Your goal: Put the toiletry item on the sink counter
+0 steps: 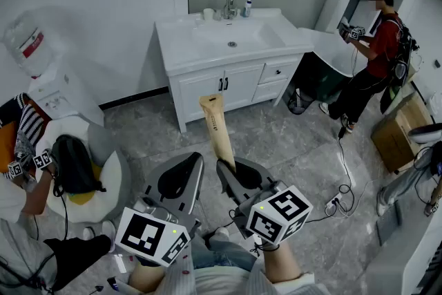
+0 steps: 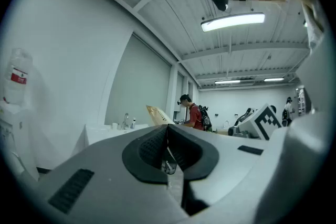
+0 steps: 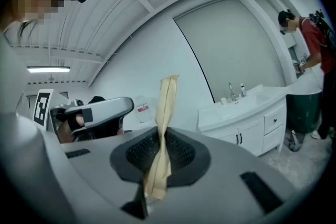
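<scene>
My right gripper point(image 1: 226, 164) is shut on the lower end of a flat tan toiletry tube point(image 1: 215, 130), which stands up and forward from its jaws. In the right gripper view the tube point(image 3: 161, 140) rises between the dark pads, pinched at its base. The left gripper point(image 1: 194, 159) sits just left of it, its jaws together with nothing between them, as the left gripper view point(image 2: 168, 134) also shows. The white sink counter point(image 1: 181, 45) with basin and faucet point(image 1: 228, 5) stands well ahead across the floor.
A small bottle point(image 1: 247, 7) and a cup point(image 1: 208, 13) stand by the faucet. A person in a red shirt point(image 1: 373, 52) works at a dark bin right of the cabinet. A water dispenser point(image 1: 41, 72) and a seated person point(image 1: 27, 148) are at left. A cardboard box point(image 1: 397, 131) is at right.
</scene>
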`<state>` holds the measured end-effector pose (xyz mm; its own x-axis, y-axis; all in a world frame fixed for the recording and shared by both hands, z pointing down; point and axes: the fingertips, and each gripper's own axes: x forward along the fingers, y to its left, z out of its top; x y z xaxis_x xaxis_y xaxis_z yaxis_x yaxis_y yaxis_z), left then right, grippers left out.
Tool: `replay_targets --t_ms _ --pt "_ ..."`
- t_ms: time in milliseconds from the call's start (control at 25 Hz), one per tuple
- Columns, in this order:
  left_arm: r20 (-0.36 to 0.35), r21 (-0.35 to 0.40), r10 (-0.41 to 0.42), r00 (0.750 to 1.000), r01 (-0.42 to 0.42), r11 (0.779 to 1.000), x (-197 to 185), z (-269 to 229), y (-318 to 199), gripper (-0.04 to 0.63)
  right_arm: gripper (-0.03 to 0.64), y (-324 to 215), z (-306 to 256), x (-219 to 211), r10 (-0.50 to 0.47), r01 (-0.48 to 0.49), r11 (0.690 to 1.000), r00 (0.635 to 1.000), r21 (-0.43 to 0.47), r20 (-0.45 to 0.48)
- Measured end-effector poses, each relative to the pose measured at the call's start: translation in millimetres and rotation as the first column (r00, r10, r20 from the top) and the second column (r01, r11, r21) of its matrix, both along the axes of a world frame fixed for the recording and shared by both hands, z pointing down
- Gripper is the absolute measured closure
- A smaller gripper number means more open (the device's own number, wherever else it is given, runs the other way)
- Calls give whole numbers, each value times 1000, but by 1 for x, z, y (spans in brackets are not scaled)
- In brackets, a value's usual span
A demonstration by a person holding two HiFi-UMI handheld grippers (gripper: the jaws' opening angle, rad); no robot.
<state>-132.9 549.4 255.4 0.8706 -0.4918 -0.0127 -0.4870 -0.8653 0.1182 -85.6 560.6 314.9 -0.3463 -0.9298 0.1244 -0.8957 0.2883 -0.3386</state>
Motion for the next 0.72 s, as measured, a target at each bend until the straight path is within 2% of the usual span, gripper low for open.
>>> replay_targets --t_ms 360,720 --pt "1 5 -20 1000 20 1000 15 3 18 578 578 20 -1 14 -15 15 1000 1000 7 -9" --pt "6 -5 -47 999 47 999 16 5 10 578 578 16 4 15 -41 41 999 999 -18 -10"
